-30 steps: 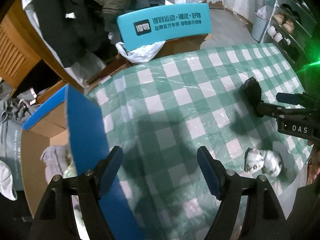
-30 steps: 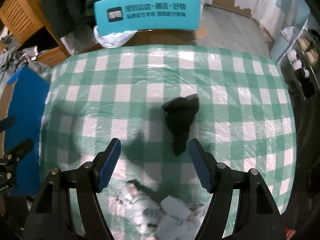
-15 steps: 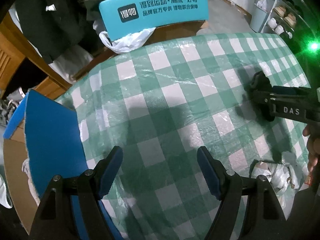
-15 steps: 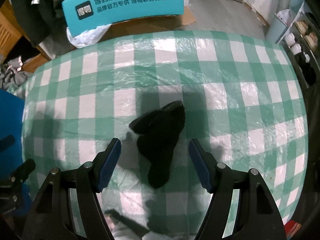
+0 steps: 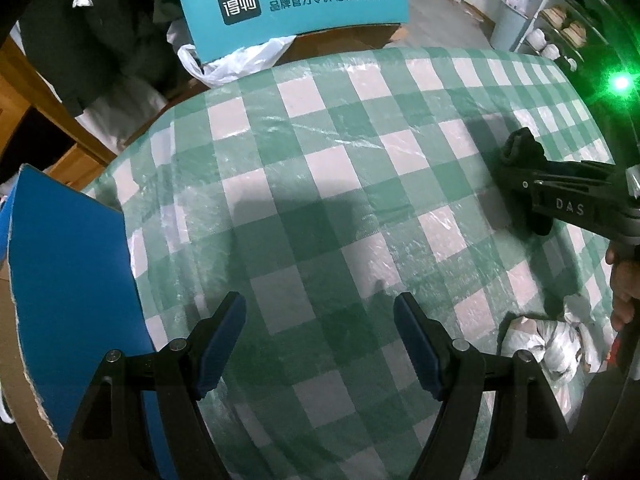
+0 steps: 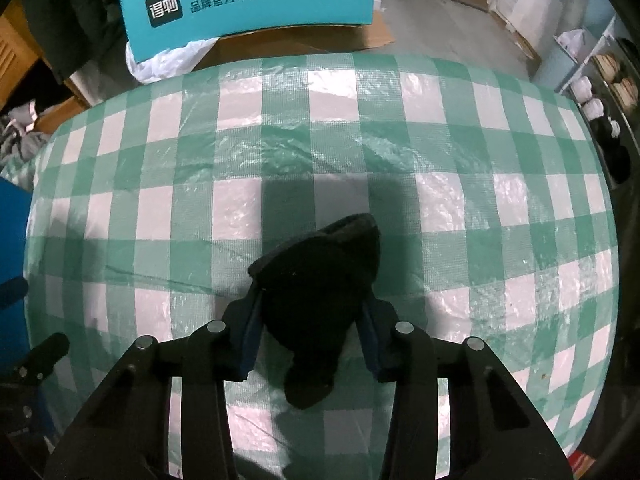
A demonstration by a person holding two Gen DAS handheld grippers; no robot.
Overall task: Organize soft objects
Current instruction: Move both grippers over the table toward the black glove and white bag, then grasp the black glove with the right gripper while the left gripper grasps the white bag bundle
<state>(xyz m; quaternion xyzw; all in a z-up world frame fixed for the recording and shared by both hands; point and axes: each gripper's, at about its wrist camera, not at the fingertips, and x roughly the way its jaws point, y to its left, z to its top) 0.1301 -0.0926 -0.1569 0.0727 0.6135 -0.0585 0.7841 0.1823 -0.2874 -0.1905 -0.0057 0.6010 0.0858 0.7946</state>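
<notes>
A black sock point(image 6: 320, 280) lies on the green-and-white checked tablecloth point(image 6: 460, 200). My right gripper point(image 6: 312, 312) has closed in on it, with both blue pads pressing its sides. In the left wrist view the right gripper point(image 5: 532, 192) and the black sock point(image 5: 520, 148) show at the right. My left gripper point(image 5: 320, 344) is open and empty above the cloth. A white patterned sock bundle point(image 5: 548, 344) lies near the front right edge of the table.
A blue-flapped cardboard box point(image 5: 68, 280) stands at the table's left edge. A teal printed box point(image 5: 296, 0) and a white plastic bag point(image 5: 232, 60) sit behind the table. Shelves with shoes point(image 5: 560, 36) stand at the far right.
My right gripper moved forward over the black sock and closed its jaws on it. My left gripper shifted rightwards away from the blue box and stayed open.
</notes>
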